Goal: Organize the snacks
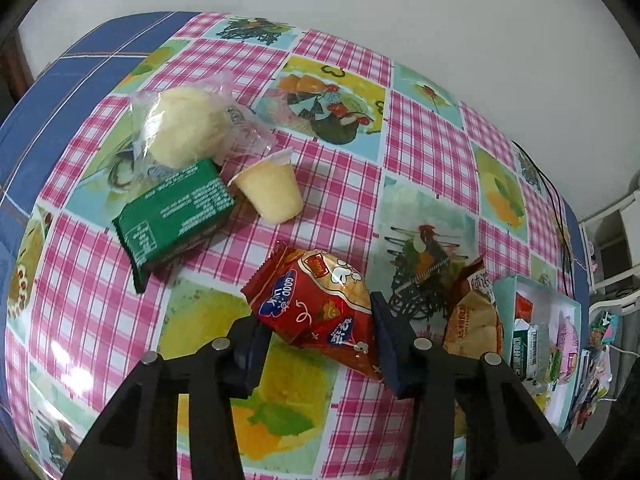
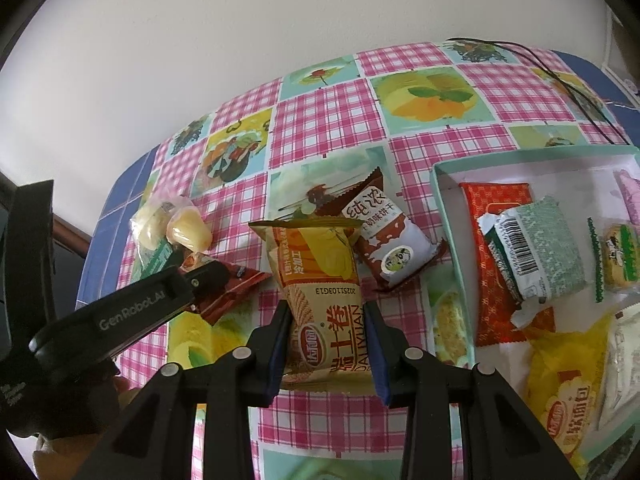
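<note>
Your left gripper clamps the red snack packet. Your right gripper clamps the orange wafer-roll packet beside the tray

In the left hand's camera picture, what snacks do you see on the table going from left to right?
green packet → yellow jelly cup → red snack packet between the left gripper's fingers → orange-brown packet → snack box at the right edge.
</note>
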The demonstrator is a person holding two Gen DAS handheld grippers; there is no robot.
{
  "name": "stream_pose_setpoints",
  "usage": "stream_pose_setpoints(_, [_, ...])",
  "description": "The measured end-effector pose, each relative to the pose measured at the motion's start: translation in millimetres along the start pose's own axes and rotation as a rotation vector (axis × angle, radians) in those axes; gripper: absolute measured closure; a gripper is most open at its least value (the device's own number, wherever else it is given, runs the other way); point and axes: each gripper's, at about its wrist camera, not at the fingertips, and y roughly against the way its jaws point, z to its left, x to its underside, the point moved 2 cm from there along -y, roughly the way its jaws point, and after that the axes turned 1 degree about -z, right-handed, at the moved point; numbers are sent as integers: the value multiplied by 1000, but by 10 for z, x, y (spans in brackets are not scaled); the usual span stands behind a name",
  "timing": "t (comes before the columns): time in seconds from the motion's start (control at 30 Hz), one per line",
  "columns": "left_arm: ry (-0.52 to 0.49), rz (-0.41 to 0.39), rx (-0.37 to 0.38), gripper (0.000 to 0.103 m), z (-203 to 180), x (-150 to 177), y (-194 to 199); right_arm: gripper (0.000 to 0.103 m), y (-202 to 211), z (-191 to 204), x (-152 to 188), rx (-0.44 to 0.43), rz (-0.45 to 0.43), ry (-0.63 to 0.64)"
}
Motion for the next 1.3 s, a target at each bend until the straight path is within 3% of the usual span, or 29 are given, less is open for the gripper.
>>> stream_pose_setpoints(0.37, [11,46,13,55,-69,184,157,65,227,-8,27,13,-3,9])
stream_pose_setpoints(0.87, [-18,-39,76,55,-453,299,657,65,650,-143,2,52,-42,24])
stream_pose_setpoints(1.3, [-97,-30,111,55,-1039,550,648,65,924,-765,-86,97,-77,-68])
